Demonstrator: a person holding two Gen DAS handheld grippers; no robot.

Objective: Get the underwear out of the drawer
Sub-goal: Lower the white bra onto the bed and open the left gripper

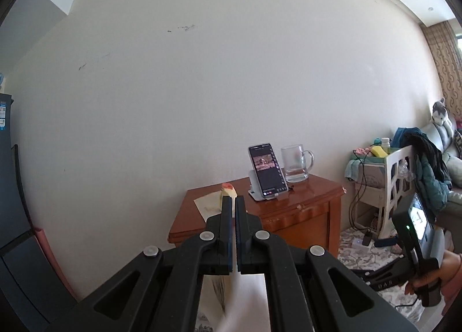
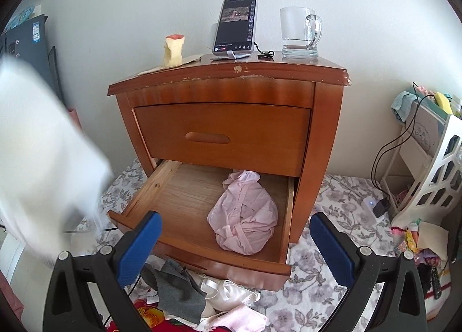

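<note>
The wooden nightstand [image 2: 326, 135] has its lower drawer [image 2: 179, 196] pulled out. A crumpled pink garment [image 2: 245, 216] lies in the drawer's right half. My right gripper [image 2: 235, 218] hovers open in front of the drawer, blue pads wide apart and holding nothing. My left gripper [image 1: 233, 202] is raised and level, shut on a white piece of underwear [image 1: 245, 300] that hangs below its fingers. The same white underwear [image 2: 43, 158] shows as a blur at the left of the right wrist view. A hand holds the right gripper's body [image 1: 415, 245].
On the nightstand top stand a phone [image 2: 235, 25] on a stand, a glass mug [image 2: 299, 33] and an apple core [image 2: 173, 50]. Grey, white and pink clothes [image 2: 179, 288] lie on the flowered floor mat below the drawer. A white rack [image 2: 433, 181] with cables stands to the right.
</note>
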